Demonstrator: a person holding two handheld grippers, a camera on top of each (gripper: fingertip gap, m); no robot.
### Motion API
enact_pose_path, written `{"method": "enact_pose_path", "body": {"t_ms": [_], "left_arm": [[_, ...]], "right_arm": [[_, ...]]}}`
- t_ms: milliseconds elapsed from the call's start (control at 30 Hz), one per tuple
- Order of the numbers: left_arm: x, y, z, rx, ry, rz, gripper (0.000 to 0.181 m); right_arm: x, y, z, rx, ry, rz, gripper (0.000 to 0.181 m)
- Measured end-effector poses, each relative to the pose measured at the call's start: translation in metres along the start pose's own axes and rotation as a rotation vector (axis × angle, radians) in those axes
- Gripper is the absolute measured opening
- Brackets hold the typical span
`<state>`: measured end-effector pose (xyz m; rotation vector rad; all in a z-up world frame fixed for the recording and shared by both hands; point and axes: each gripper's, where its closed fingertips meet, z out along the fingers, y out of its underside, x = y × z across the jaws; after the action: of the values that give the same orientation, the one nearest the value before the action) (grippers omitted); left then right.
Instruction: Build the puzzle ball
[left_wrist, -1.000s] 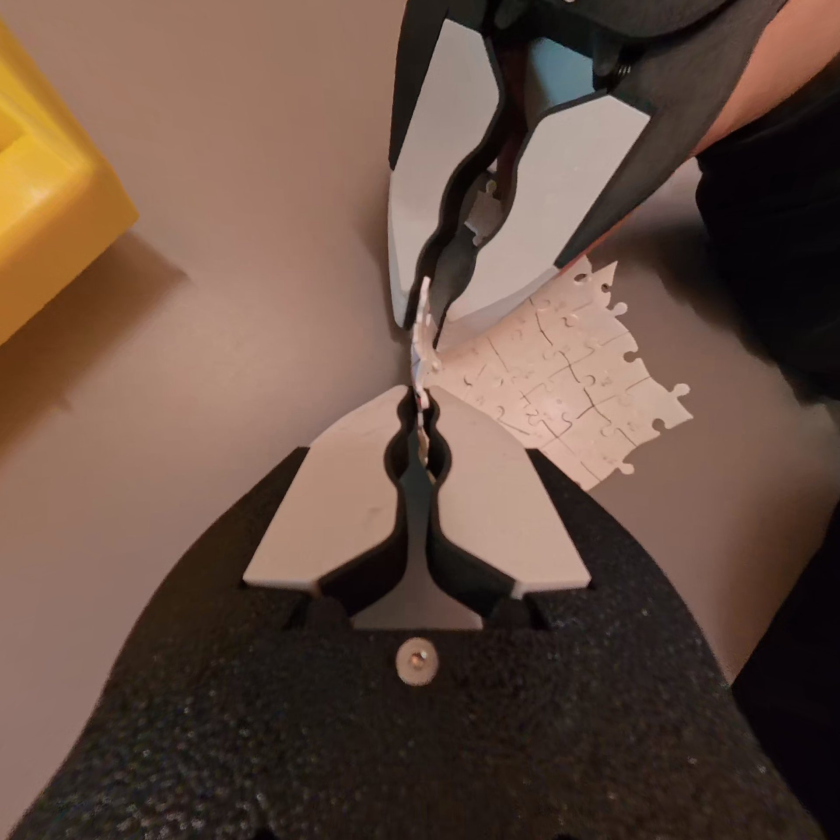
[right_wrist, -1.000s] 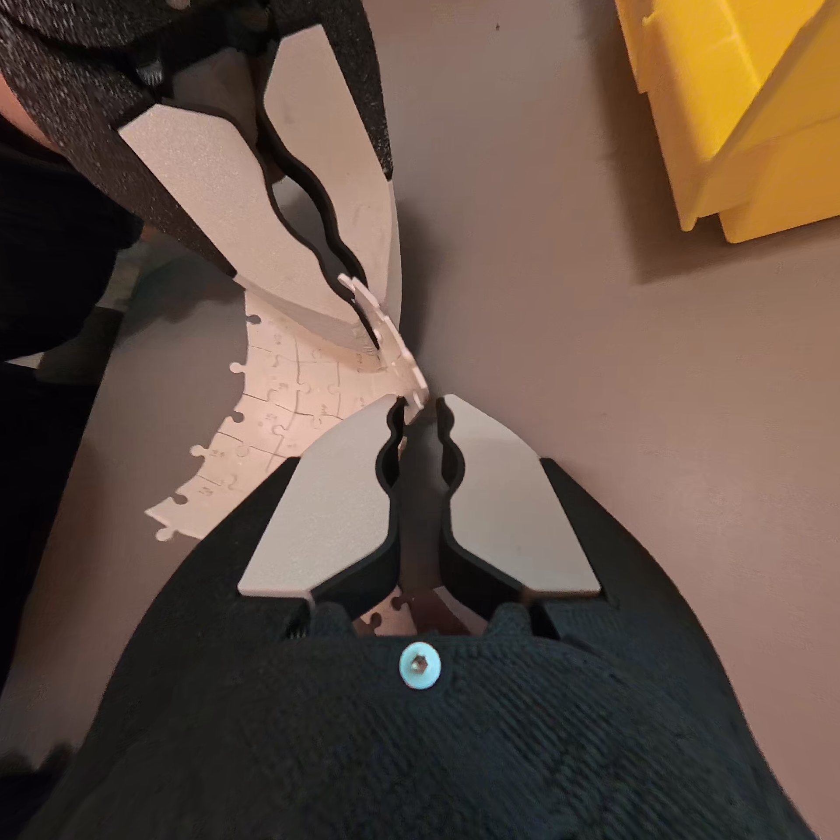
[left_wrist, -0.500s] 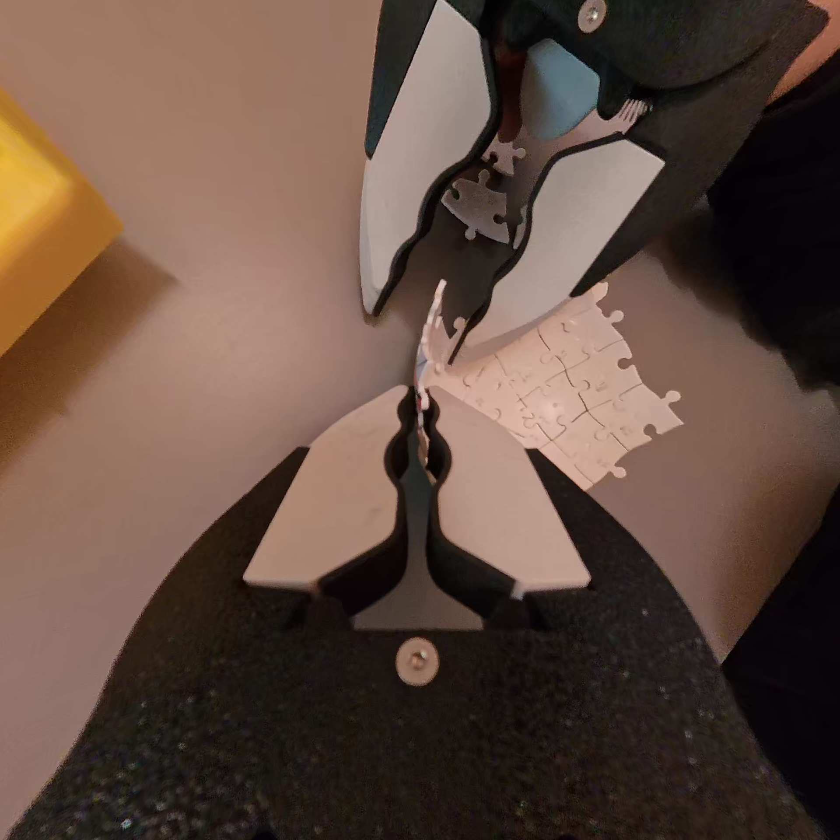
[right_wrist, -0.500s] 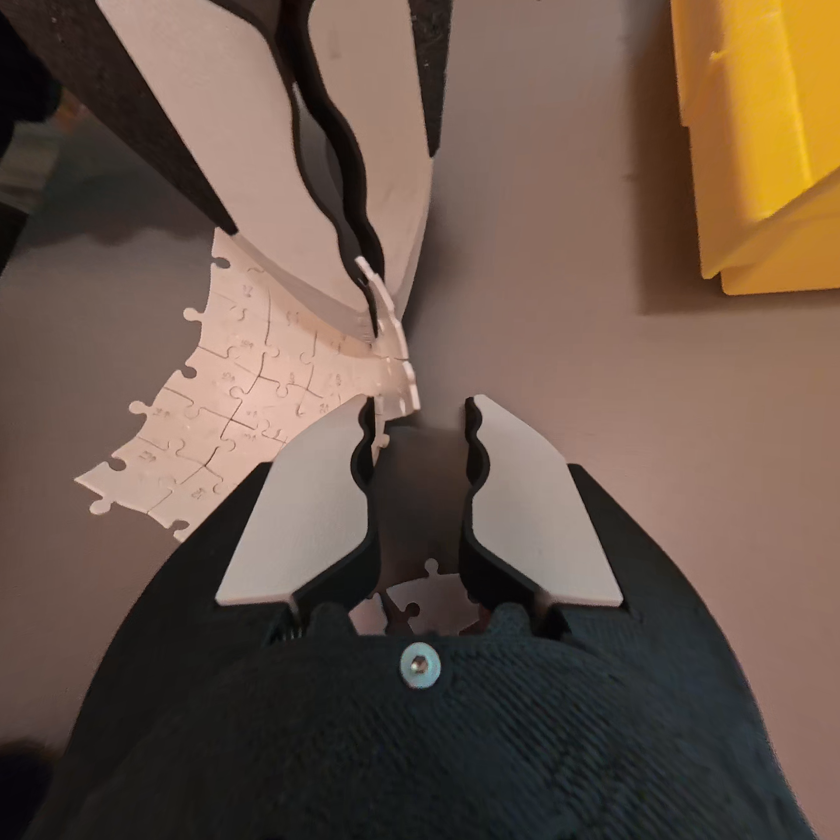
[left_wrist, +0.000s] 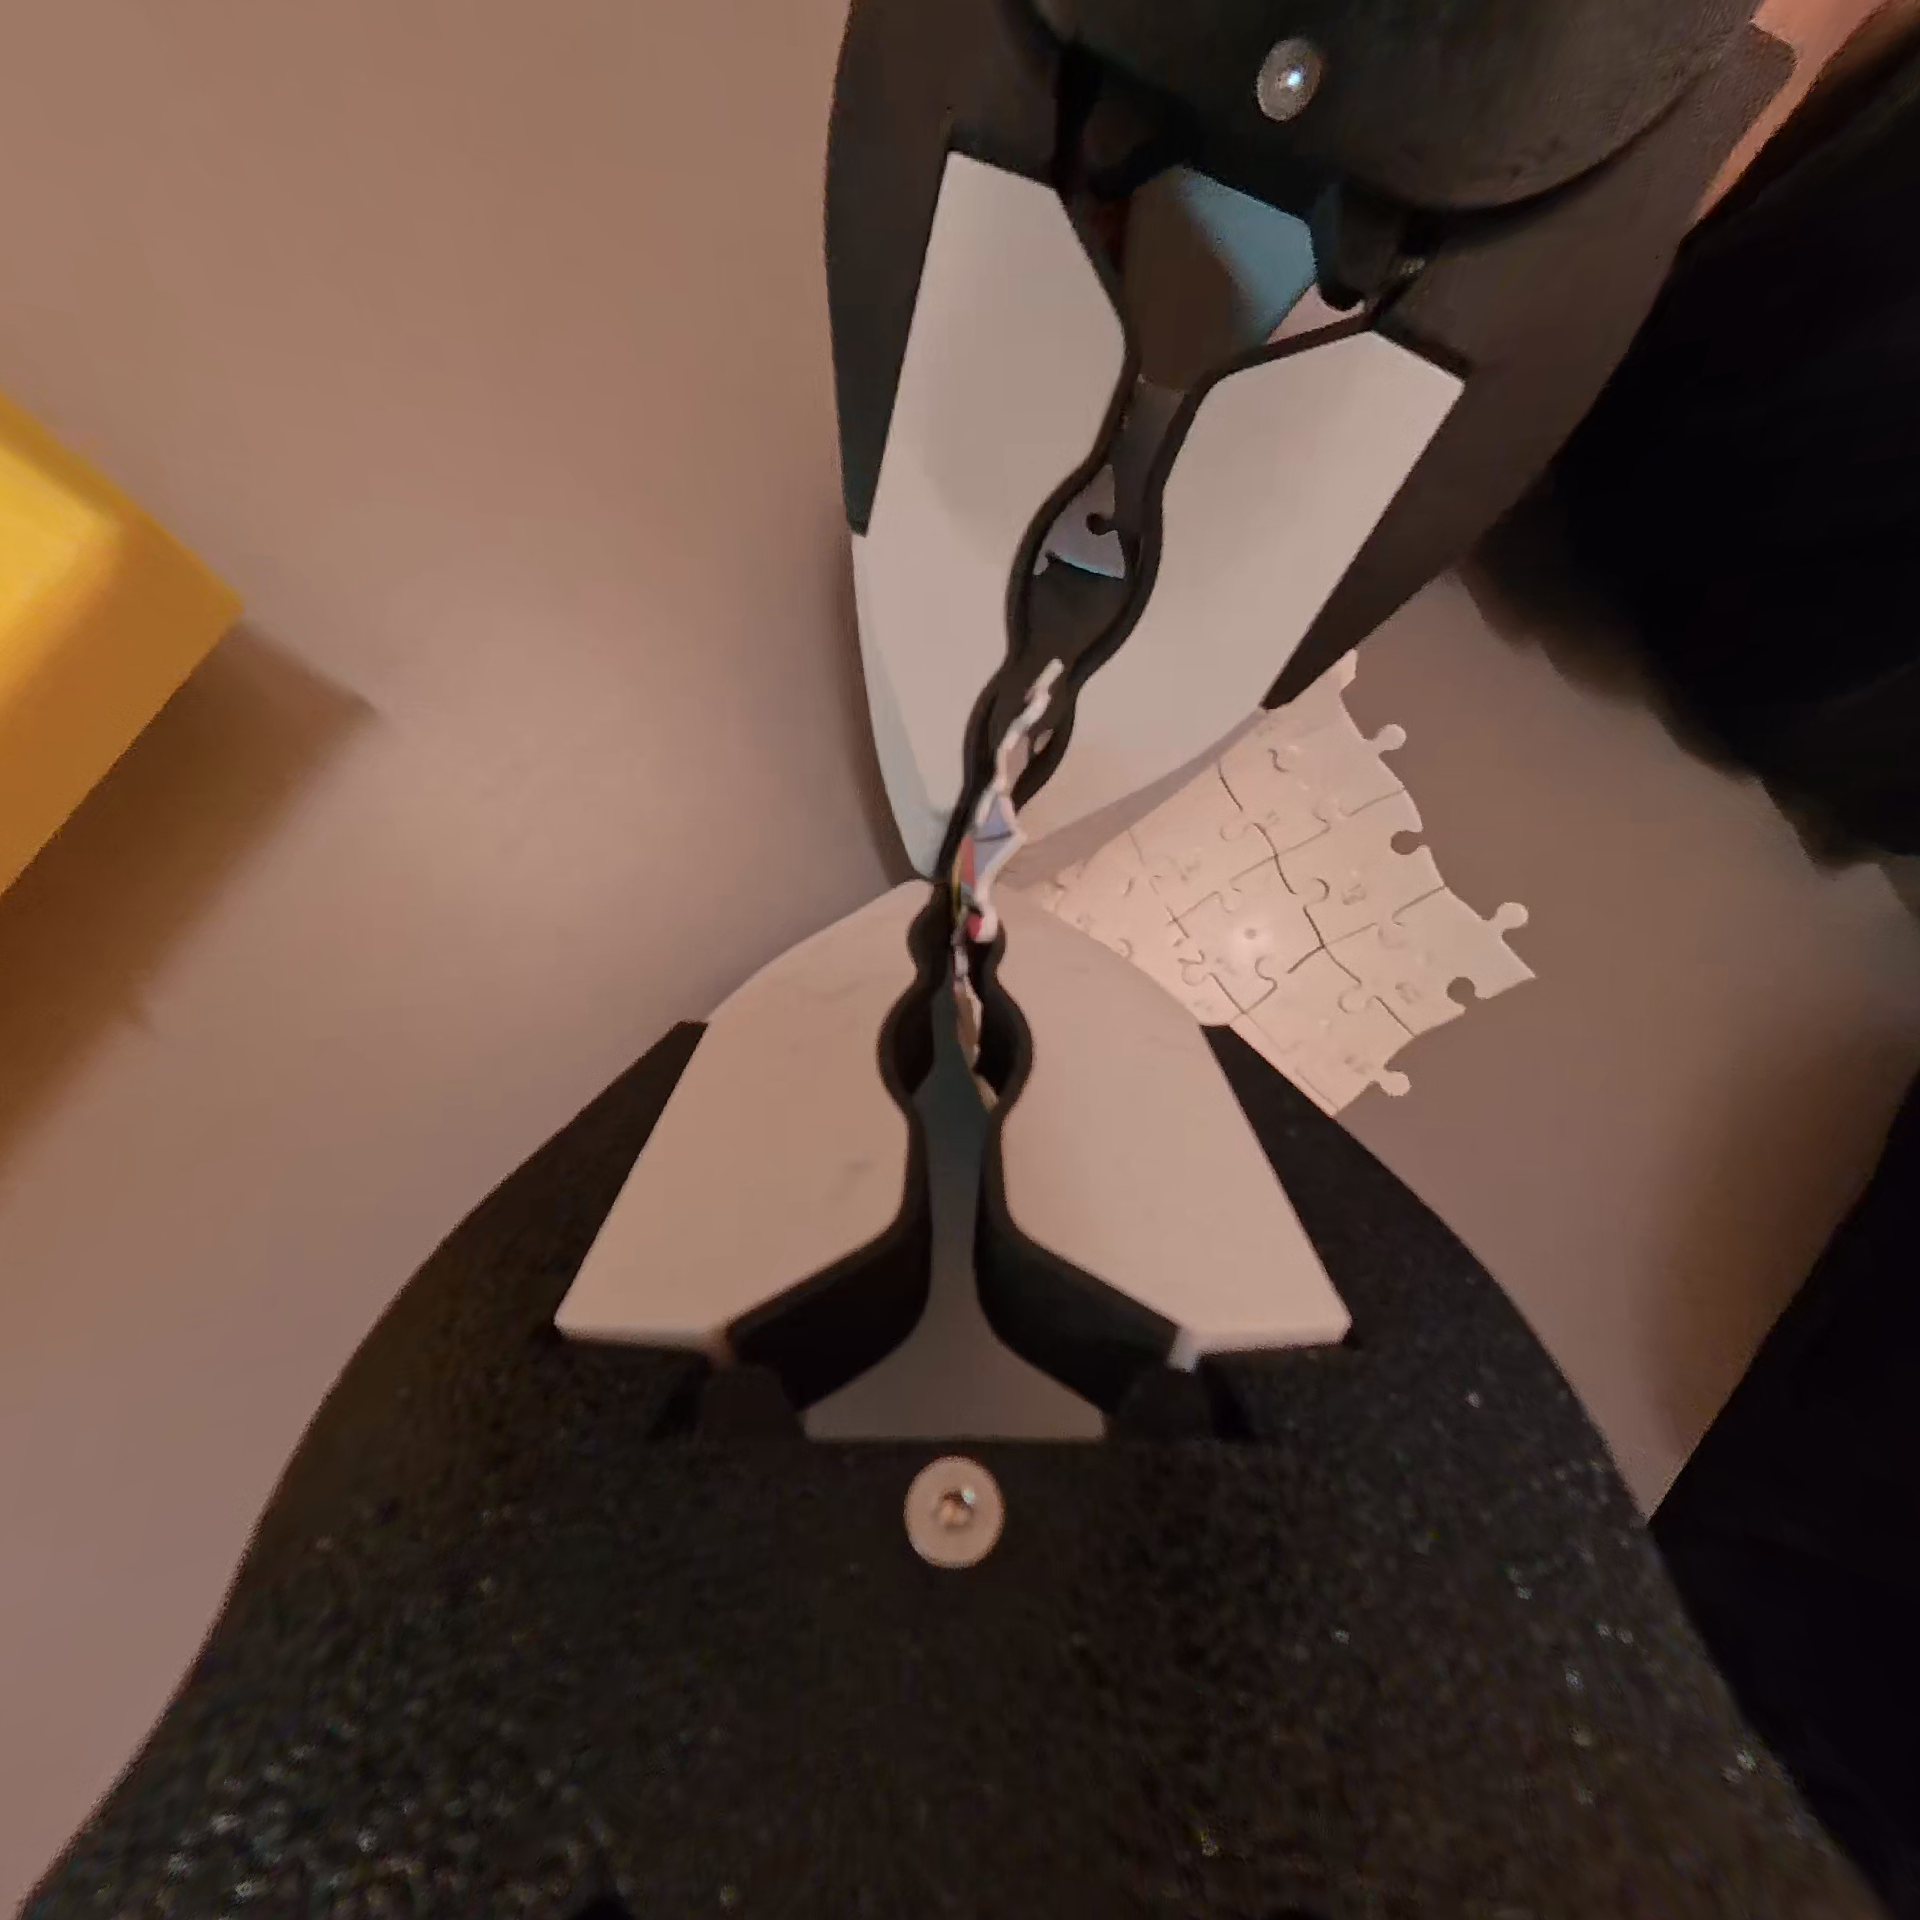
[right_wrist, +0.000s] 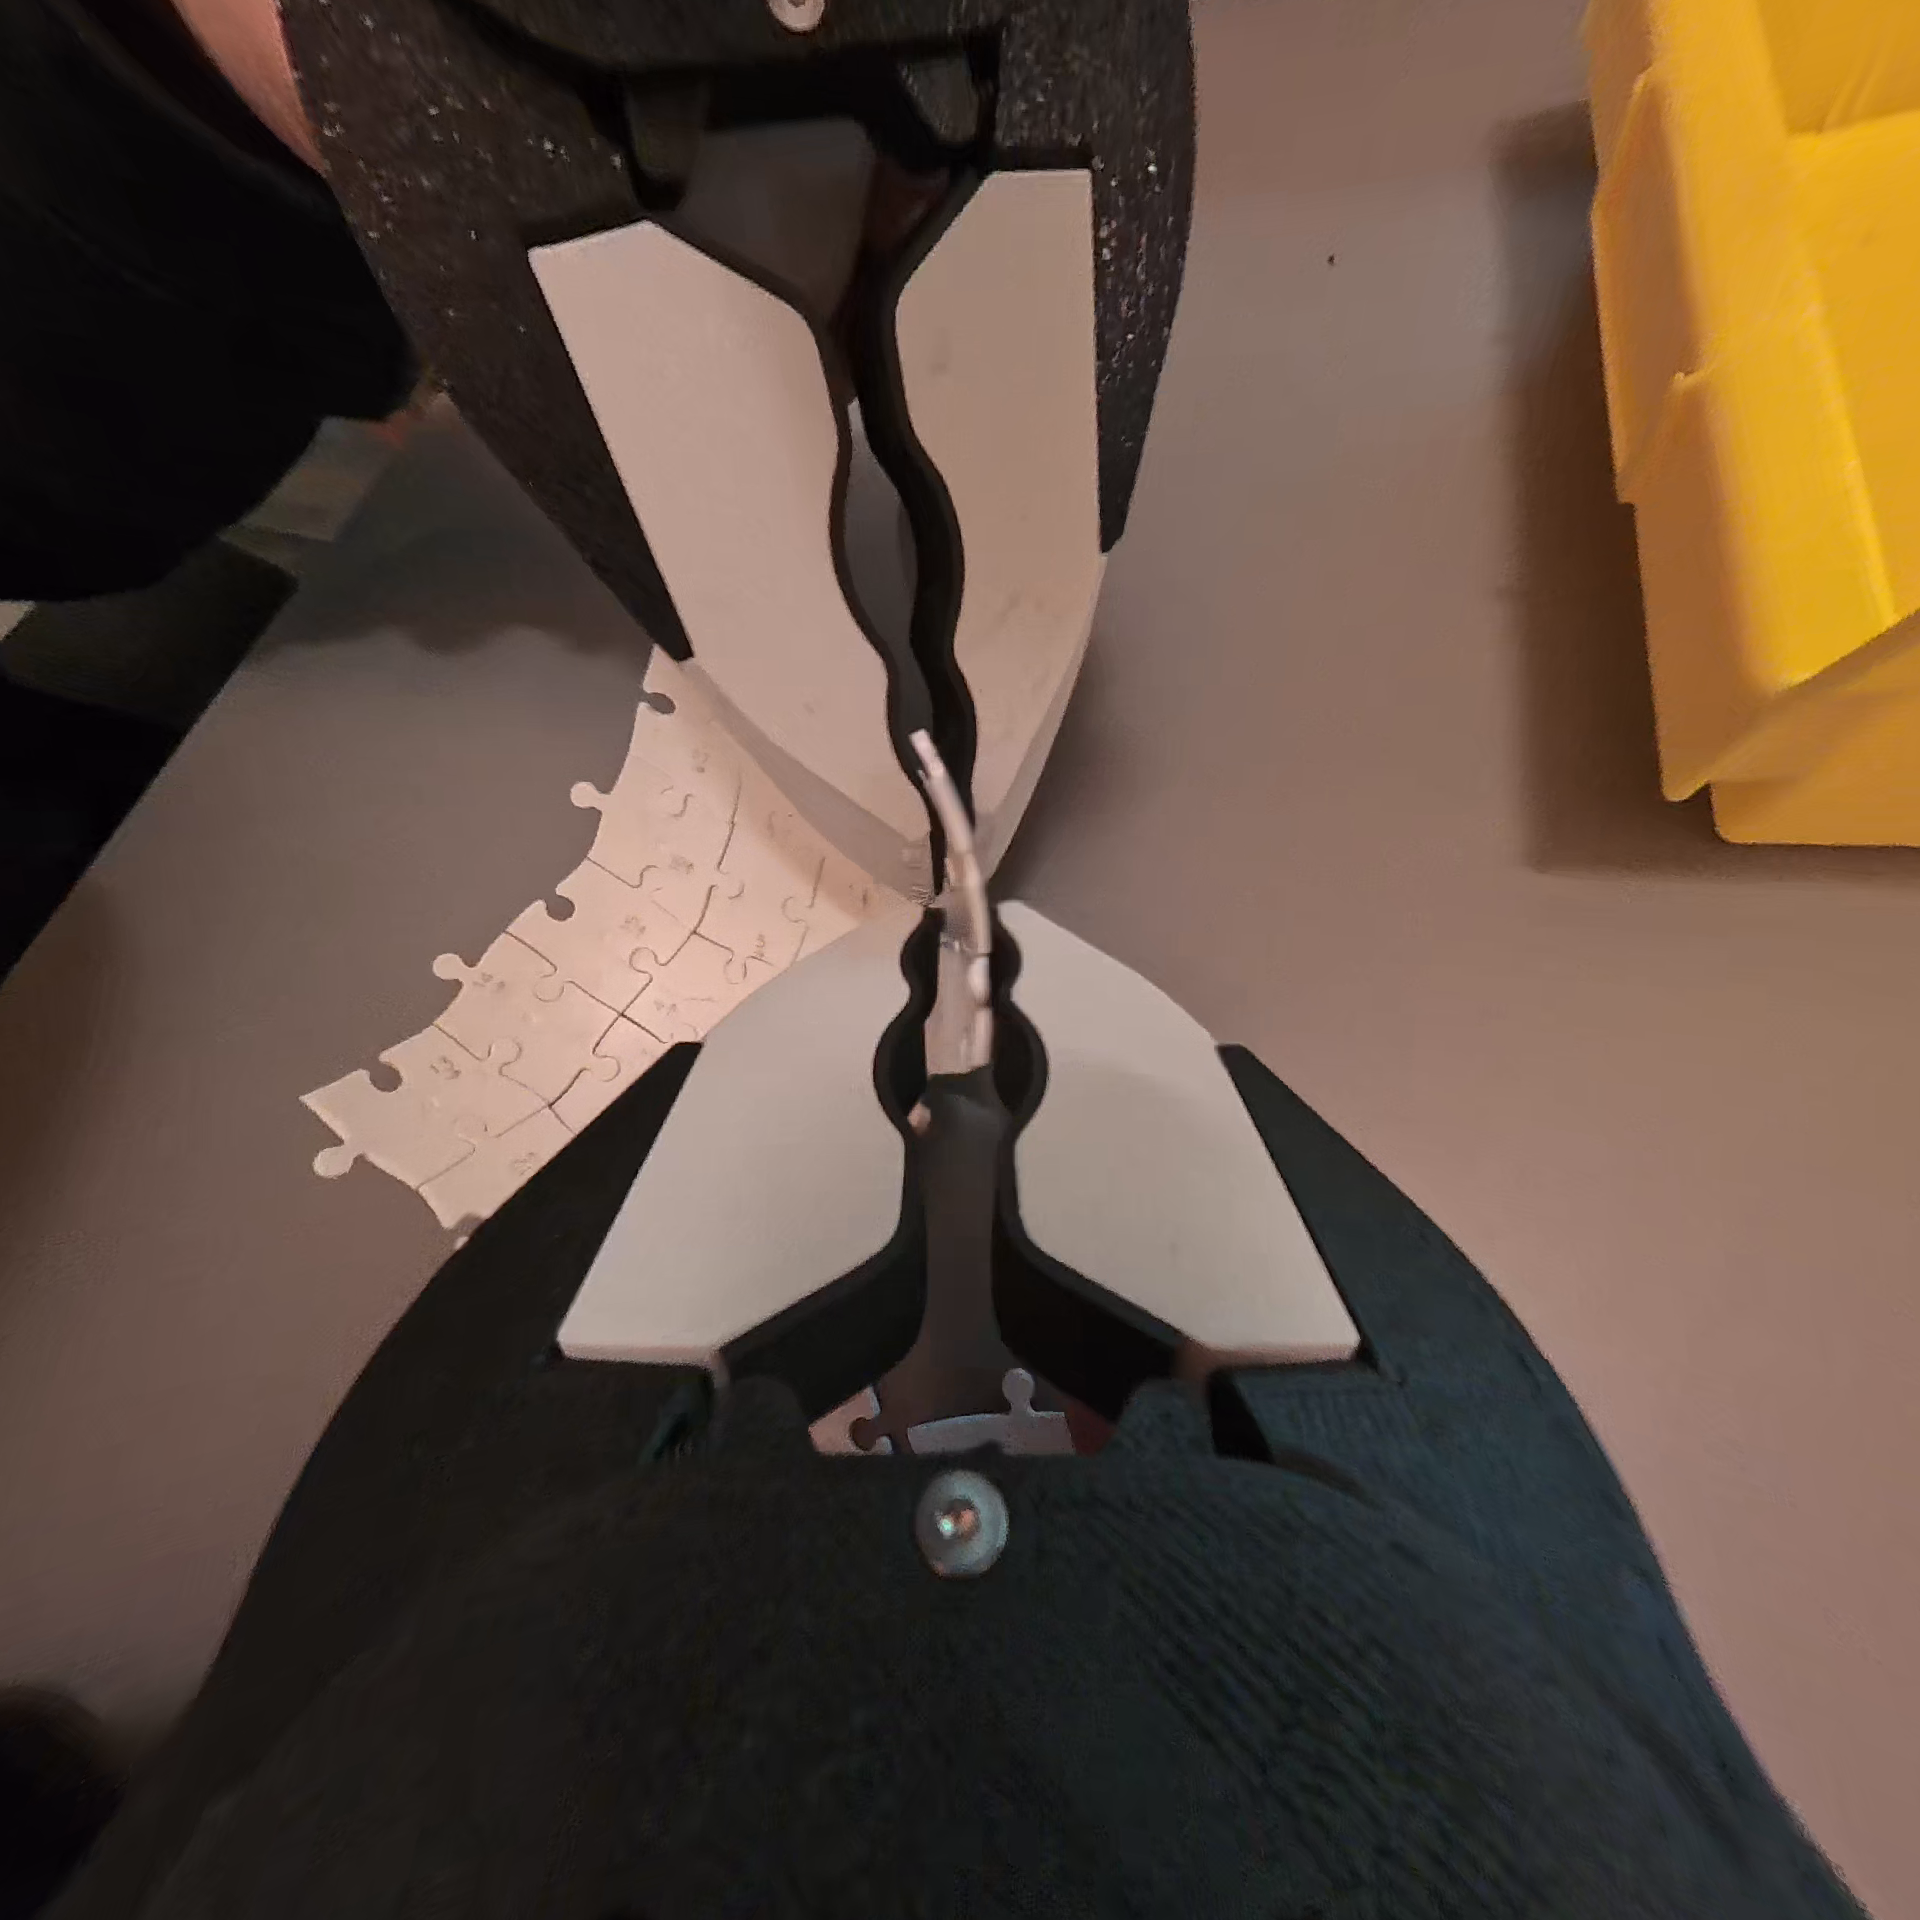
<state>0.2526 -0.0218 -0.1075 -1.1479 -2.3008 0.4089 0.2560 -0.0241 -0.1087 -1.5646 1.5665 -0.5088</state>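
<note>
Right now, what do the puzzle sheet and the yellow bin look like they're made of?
Puzzle sheet: probably thin plastic, possibly stiff card. It is white and faintly glossy, it holds a curve, and its interlocking seams are cleanly cut. Yellow bin: looks like moulded plastic, smooth and semi-glossy, with one uniform colour and stepped moulded ridges.

Puzzle sheet (left_wrist: 1299, 914) on table (left_wrist: 520, 623), between facing tongs; bin (right_wrist: 1766, 416) well apart.

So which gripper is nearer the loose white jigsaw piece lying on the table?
Right. The right gripper sits directly above the loose white jigsaw piece; the left gripper meets it tip to tip, farther off.
</note>
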Motion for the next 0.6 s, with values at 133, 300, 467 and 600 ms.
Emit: {"method": "enact_pose_path", "body": {"t_ms": [133, 300, 467, 600], "left_arm": [[0.0009, 0.0009, -0.0011, 0.007, 0.017, -0.002, 0.004], [-0.0011, 0.0008, -0.0057, 0.02, 0.004, -0.012, 0.01], [-0.0052, 0.007, -0.0069, -0.025, -0.031, -0.008, 0.009], [-0.0069, 0.0064, -0.0066, -0.026, -0.04, -0.019, 0.002]], "right_arm": [[-0.0021, -0.0008, 0.0002, 0.005, -0.01, -0.006, 0.005], [-0.0015, -0.0002, 0.0003, 0.004, -0.011, 0.01, 0.004], [0.0006, -0.0012, 0.0016, 0.02, -0.015, 0.053, 0.004], [0.0029, -0.0003, 0.0018, 0.017, -0.003, 0.064, 0.004]]}}
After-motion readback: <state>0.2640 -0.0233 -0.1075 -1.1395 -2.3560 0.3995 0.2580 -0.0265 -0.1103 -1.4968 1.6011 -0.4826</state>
